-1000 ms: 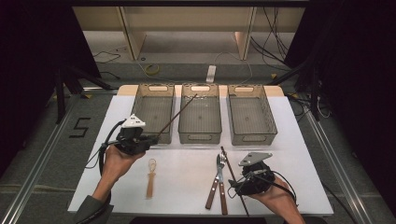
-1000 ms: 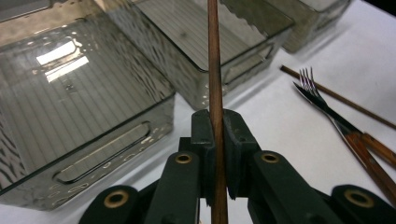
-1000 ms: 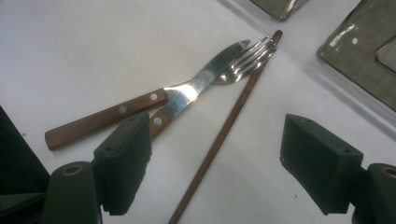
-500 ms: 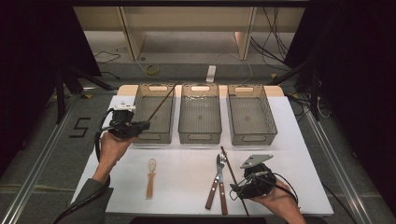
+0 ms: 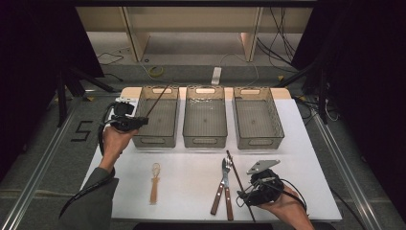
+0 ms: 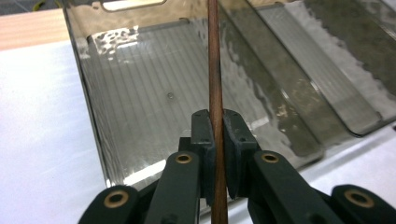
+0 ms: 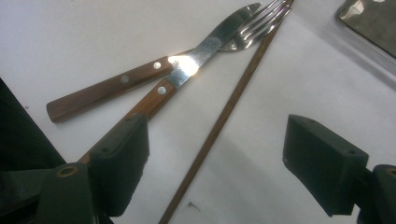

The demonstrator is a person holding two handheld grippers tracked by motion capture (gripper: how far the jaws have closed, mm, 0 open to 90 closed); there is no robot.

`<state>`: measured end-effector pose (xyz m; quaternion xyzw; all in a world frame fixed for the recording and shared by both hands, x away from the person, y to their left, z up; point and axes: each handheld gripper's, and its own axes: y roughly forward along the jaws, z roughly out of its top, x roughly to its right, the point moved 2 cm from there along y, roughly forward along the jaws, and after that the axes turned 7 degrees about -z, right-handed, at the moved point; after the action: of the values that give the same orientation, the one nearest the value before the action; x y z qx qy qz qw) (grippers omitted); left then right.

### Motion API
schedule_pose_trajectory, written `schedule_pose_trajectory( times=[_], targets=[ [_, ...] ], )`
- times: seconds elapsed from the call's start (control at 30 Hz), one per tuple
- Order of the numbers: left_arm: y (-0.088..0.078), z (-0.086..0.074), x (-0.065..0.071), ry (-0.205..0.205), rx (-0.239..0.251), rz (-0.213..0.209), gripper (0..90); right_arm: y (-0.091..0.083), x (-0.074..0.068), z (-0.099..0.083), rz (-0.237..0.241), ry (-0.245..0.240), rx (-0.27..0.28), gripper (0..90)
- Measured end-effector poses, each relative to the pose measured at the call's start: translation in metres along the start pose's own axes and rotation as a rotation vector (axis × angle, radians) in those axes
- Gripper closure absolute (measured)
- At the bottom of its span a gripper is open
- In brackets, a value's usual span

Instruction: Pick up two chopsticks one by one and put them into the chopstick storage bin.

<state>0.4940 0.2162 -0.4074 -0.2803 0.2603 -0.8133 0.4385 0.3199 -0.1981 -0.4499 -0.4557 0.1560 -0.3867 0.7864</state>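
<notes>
My left gripper (image 5: 141, 120) is shut on a thin brown chopstick (image 5: 157, 101) at the near left corner of the left grey bin (image 5: 155, 140). The stick slants up over that bin. In the left gripper view the chopstick (image 6: 215, 70) stands pinched between the jaws of the left gripper (image 6: 216, 128), with the bin's ribbed floor (image 6: 140, 93) behind it. My right gripper (image 5: 245, 196) rests open near the table's front right edge. In the right gripper view a second chopstick (image 7: 229, 109) lies on the table between the open jaws of the right gripper (image 7: 217, 140).
A wood-handled knife (image 7: 205, 46) and fork (image 7: 107, 88) lie crossed left of the second chopstick. A wooden spoon (image 5: 154, 184) lies at the front left of the white table. The middle bin (image 5: 205, 141) and right bin (image 5: 256, 143) stand beside the left one.
My left hand has moved away from the spoon area toward the left bin, carrying the chopstick. The right hand has kept still.
</notes>
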Motion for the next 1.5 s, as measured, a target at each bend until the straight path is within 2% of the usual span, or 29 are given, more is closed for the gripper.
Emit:
schedule_pose_trajectory(
  times=[0.17,0.3,0.47,0.5,0.57,0.67,0.73,0.77,0.8,0.83,0.87,0.9,1.0,1.2,1.23,1.27,1.4,1.43,1.5],
  targets=[
    [0.007,0.001,-0.006,-0.021,-0.02,0.021,83.6,0.0,0.0,-0.001,0.023,0.005,0.001,23.5],
    [0.01,0.001,-0.008,-0.016,-0.037,0.039,83.4,-0.001,0.0,-0.002,0.023,0.005,0.001,23.6],
    [0.018,-0.002,-0.014,-0.056,-0.045,0.066,82.3,-0.001,-0.001,-0.002,0.026,0.004,-0.001,24.6],
    [0.019,-0.002,-0.015,-0.064,-0.042,0.064,76.4,-0.001,-0.001,-0.002,0.028,0.002,-0.001,24.6],
    [0.018,-0.001,-0.014,-0.061,-0.037,0.076,58.7,0.0,-0.001,-0.002,0.028,0.003,-0.002,24.6],
    [0.013,0.001,-0.01,-0.038,-0.015,0.082,44.1,0.0,-0.001,-0.002,0.032,0.0,-0.004,24.6],
    [0.006,0.002,-0.006,-0.046,0.009,0.045,38.3,0.0,-0.001,-0.001,0.031,0.001,-0.007,24.7],
    [0.003,0.002,-0.002,-0.048,0.016,0.026,38.3,0.0,-0.001,-0.001,0.031,0.001,-0.007,24.7],
    [-0.004,0.002,0.006,-0.034,0.03,0.0,33.2,0.0,-0.001,-0.001,0.031,-0.005,-0.012,24.8],
    [-0.004,0.002,0.006,-0.034,0.03,0.0,32.0,0.0,-0.002,0.0,0.029,0.004,-0.012,25.0],
    [-0.011,0.0,0.013,-0.033,0.041,-0.034,29.9,0.0,-0.001,0.0,0.027,-0.003,-0.012,25.1],
    [-0.011,0.0,0.013,-0.033,0.041,-0.034,28.5,0.0,-0.001,0.001,0.025,-0.005,-0.014,25.3],
    [-0.023,-0.008,0.025,-0.041,0.081,-0.094,25.5,-0.001,0.0,0.002,0.019,-0.007,-0.024,25.9],
    [-0.029,-0.024,0.036,-0.046,0.106,-0.138,21.5,0.001,0.002,0.005,0.008,-0.012,-0.05,27.4],
    [-0.029,-0.03,0.04,-0.038,0.094,-0.159,21.0,0.001,0.002,0.005,0.009,-0.01,-0.056,27.8],
    [-0.029,-0.03,0.04,-0.038,0.094,-0.159,20.2,0.002,0.002,0.005,0.013,-0.013,-0.058,28.2],
    [-0.032,-0.041,0.052,-0.015,0.115,-0.192,19.2,0.005,0.0,0.005,0.008,-0.023,-0.092,30.8],
    [-0.033,-0.045,0.058,-0.011,0.132,-0.204,18.5,0.007,0.0,0.004,0.007,-0.023,-0.1,31.5],
    [-0.034,-0.048,0.061,-0.002,0.133,-0.213,17.5,0.008,0.0,0.004,0.012,-0.025,-0.117,32.9]
  ],
)
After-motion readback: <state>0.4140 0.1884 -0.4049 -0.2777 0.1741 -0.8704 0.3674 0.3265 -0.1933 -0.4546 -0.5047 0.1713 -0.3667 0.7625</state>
